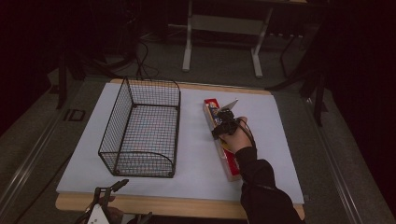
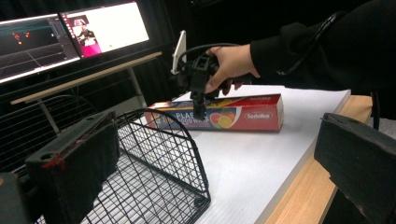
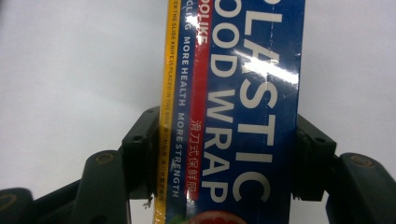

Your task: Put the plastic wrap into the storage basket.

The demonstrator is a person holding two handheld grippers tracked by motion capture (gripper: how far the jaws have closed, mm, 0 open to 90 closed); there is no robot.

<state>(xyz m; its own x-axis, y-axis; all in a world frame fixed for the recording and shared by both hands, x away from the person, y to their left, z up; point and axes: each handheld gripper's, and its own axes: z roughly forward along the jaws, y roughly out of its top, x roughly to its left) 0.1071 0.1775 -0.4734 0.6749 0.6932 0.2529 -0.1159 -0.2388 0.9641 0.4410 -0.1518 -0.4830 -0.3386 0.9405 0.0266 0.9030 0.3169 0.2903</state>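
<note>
Matte white table: right tool clamps glossy cardboard wrap box.

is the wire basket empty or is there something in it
Empty. Through the basket's mesh only bare white table shows; the plastic wrap box lies outside it, to its right.

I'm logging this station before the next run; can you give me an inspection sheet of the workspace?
Surface: white sheet on wooden table.
Job's things: black wire basket, upright; plastic wrap box lying flat right of it.
Clutter: nothing seen.
Grippers: right gripper straddles the box, jaws against both long sides; left gripper open at the near edge.
Cables: one trails from the right gripper; others on the floor beyond.
Surroundings: dark room, monitors, grey stand.
</note>
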